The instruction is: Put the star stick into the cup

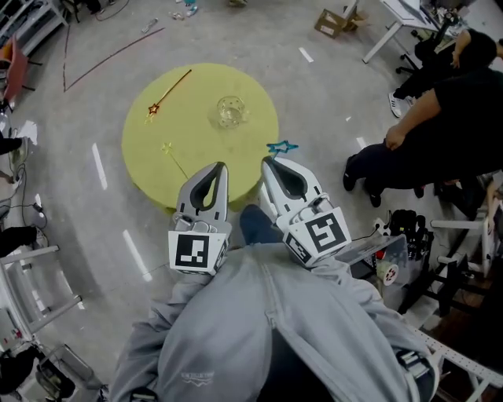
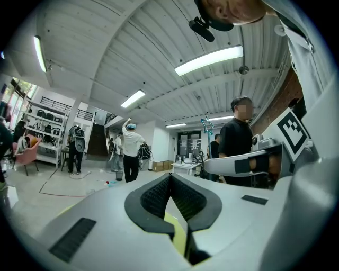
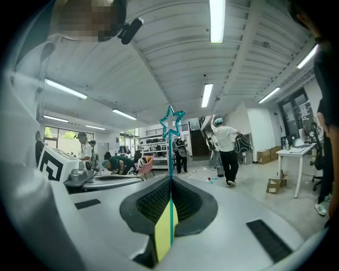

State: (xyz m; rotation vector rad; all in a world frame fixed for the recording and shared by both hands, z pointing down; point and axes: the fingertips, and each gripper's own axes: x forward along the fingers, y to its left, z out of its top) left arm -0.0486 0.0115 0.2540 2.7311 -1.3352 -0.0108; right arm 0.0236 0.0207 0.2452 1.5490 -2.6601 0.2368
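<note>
A clear cup (image 1: 229, 112) stands on the round yellow table (image 1: 251, 157), right of its middle. My right gripper (image 1: 266, 161) is shut on a teal star stick (image 1: 281, 147), and it hangs over the table's near edge. In the right gripper view the stick runs up from between the closed jaws (image 3: 170, 180) to the teal star (image 3: 172, 123). My left gripper (image 1: 222, 166) is beside it, shut with nothing held (image 2: 170, 178). A red star stick (image 1: 155, 107) lies at the table's far left. A pale yellow star stick (image 1: 174, 157) lies near the left gripper.
Seated people (image 1: 440, 126) are close on the right, beyond them a white desk (image 1: 393, 23) and a cardboard box (image 1: 334, 20). Metal racks (image 1: 31, 275) stand at the left. A red line (image 1: 102, 59) marks the floor behind the table.
</note>
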